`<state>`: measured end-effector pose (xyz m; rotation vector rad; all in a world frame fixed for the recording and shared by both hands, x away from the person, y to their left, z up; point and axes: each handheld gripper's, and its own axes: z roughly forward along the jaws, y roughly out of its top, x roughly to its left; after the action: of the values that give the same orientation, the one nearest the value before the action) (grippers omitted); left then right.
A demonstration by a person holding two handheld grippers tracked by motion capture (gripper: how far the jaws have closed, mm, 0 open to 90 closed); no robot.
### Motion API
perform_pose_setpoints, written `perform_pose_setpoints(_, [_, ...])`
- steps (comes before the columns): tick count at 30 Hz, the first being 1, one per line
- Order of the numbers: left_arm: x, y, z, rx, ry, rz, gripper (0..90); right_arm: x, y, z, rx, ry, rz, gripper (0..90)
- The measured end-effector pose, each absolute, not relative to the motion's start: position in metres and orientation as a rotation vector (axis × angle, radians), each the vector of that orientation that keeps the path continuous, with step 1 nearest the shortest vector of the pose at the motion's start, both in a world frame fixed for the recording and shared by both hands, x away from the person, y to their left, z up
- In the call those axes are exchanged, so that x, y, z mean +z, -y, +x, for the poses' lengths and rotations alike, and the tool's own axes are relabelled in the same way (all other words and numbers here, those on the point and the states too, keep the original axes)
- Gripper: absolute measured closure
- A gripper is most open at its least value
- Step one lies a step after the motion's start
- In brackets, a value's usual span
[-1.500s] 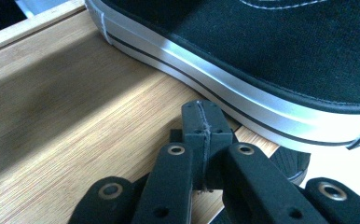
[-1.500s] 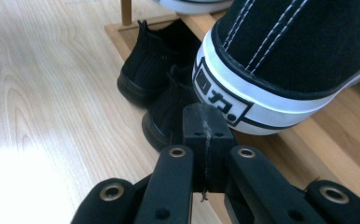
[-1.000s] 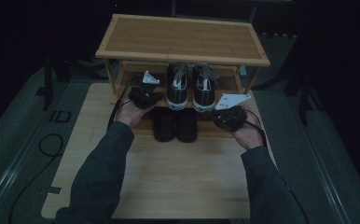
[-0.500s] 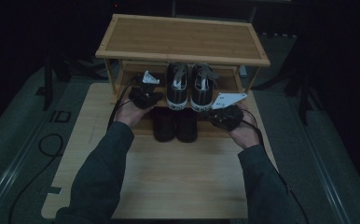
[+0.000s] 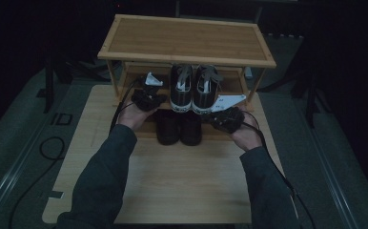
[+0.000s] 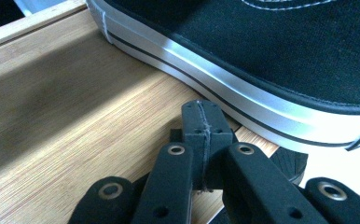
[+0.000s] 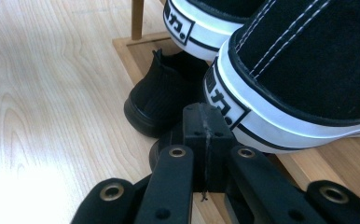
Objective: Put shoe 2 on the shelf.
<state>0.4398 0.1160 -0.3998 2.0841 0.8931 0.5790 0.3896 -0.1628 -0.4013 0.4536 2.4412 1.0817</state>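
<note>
While both pairs of jaws stand pressed together with nothing between them, we hold the left gripper (image 5: 148,98) and the right gripper (image 5: 226,118) at either side of the black-and-white canvas sneakers (image 5: 193,88), which sit side by side on the middle shelf of the bamboo shoe rack (image 5: 187,40), heels toward us. In the left gripper view our closed tips (image 6: 200,122) lie just beside the left sneaker's white sole band (image 6: 215,84), low on the shelf board. In the right gripper view the tips (image 7: 205,125) sit next to the heel of the right sneaker (image 7: 304,70), with the black slip-on shoes (image 7: 162,95) on the bottom shelf just below (their toes tucked under the rack).

The risk we judge greatest: shut jaws can only push, so nudging from one side alone could skew a sneaker into its neighbour or slide it off the shelf edge onto the slip-ons. The trailing cable (image 5: 120,107) might also snag on a rack post.
</note>
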Motion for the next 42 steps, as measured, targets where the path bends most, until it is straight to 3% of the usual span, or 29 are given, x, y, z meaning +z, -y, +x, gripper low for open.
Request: perform_pose_setpoints(42, [-0.392,-0.117,0.435,0.645,-0.933,2.092,89.5,-0.422,0.172,0.389,1.037,-2.480,0.496,88.6])
